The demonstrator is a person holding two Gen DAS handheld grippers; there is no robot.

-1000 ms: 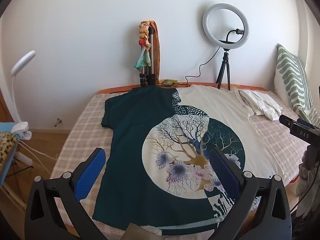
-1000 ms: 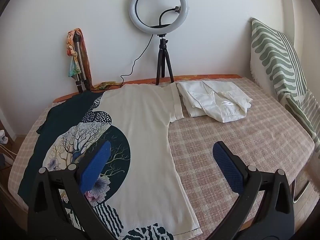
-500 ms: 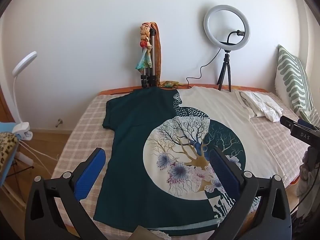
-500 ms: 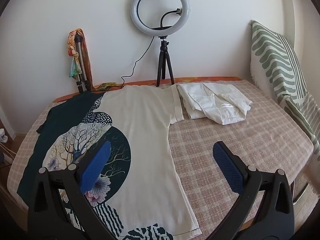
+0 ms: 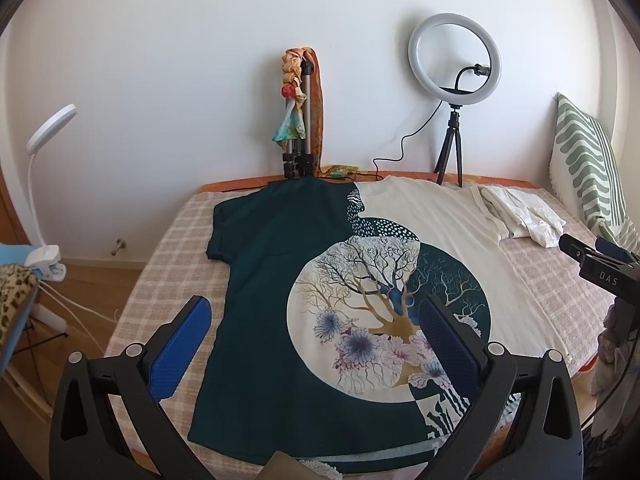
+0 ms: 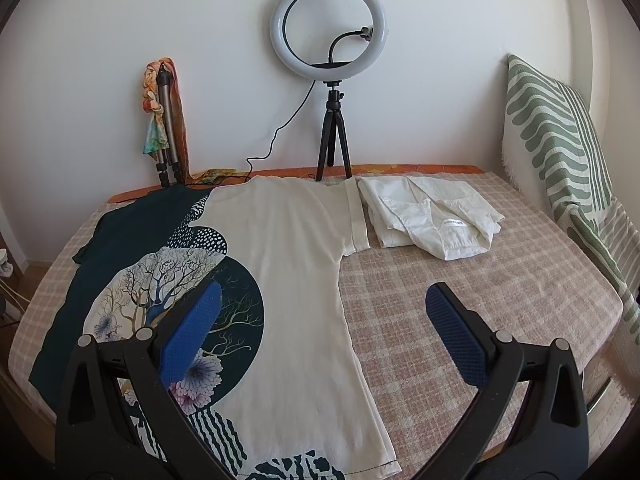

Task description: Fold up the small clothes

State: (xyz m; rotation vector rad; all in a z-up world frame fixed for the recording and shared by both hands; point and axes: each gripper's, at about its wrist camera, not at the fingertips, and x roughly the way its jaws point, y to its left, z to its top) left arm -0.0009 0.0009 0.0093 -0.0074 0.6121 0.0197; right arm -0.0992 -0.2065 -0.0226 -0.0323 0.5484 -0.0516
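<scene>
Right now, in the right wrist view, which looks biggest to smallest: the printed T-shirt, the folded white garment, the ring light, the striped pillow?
1. Printed T-shirt, by far.
2. Striped pillow, though the edge of the picture cuts it off.
3. Folded white garment and ring light look alike; the light stands farther back, so no ranking.

Both views drift slightly: T-shirt (image 5: 320,280) sits marginally lower in frame; nothing else changed.

— Is there any text you can read here?
— Only one: the letters "DAS", white on a black device (image 5: 608,274), to the right of the left gripper (image 5: 316,344).
— And the label on the folded white garment (image 6: 432,220)?
— It has a small print, beyond the right gripper (image 6: 324,320), but too small to read.
</scene>
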